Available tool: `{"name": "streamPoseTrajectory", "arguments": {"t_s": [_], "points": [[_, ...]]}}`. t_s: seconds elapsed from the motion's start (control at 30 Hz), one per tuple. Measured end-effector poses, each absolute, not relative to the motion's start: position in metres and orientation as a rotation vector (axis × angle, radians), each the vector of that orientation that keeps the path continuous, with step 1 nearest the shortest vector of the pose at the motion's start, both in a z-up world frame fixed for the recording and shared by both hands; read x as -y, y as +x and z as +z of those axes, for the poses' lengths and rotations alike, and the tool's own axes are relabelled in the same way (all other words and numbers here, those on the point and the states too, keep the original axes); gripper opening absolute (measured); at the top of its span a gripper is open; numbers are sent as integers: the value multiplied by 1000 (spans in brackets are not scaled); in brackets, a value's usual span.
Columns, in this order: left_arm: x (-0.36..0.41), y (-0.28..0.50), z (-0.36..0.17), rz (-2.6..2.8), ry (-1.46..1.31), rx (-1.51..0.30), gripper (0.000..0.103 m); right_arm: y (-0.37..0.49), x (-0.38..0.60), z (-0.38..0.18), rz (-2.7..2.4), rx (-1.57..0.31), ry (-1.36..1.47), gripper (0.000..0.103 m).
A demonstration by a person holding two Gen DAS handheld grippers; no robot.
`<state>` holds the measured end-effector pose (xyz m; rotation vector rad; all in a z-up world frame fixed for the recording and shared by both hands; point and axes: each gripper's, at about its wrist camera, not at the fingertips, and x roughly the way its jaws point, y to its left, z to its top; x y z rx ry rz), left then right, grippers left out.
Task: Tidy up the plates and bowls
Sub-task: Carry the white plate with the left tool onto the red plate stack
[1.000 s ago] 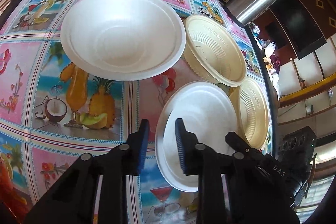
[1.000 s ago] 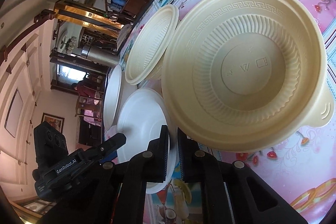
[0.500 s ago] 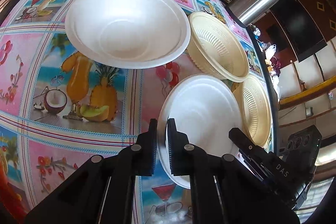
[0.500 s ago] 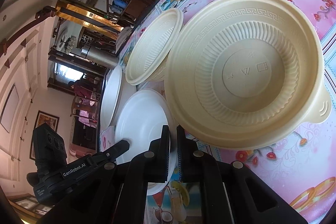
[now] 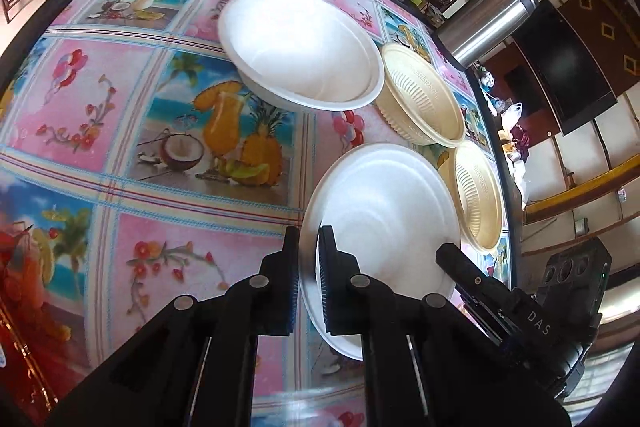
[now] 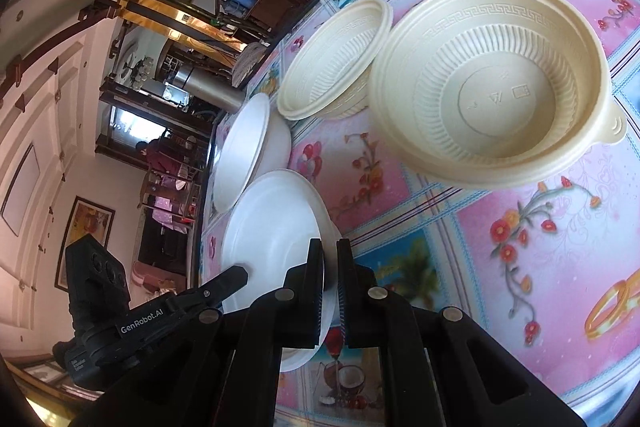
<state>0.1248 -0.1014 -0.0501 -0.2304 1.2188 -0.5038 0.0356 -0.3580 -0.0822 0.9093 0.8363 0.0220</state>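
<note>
L gripper (image 5: 307, 275) and R gripper (image 6: 330, 287): fingers clamped on opposite rims of white plate (image 5: 384, 223), near desk (image 5: 120, 131) edge. Lift level, sync both hands, clear beige bowl (image 6: 492, 83).

steel flask (image 5: 486, 21) beside the fruit-print tablecloth (image 5: 100, 99).

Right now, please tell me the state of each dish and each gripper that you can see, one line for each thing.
Left gripper: shut on the rim of the near white bowl.
Right gripper: shut on the opposite rim of the same bowl.
Near white bowl: upright, empty, held by both grippers.
Far white bowl: upright, empty, on the table.
Two cream bowls: upright, empty, side by side, not stacked.
</note>
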Motion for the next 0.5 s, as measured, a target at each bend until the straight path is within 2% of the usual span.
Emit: {"name": "streamPoseTrajectory", "arguments": {"t_s": [0.5], "points": [[-81,47,7,-279,-158,-1045,8,34,180,-29,345,-902,696,7]]}}
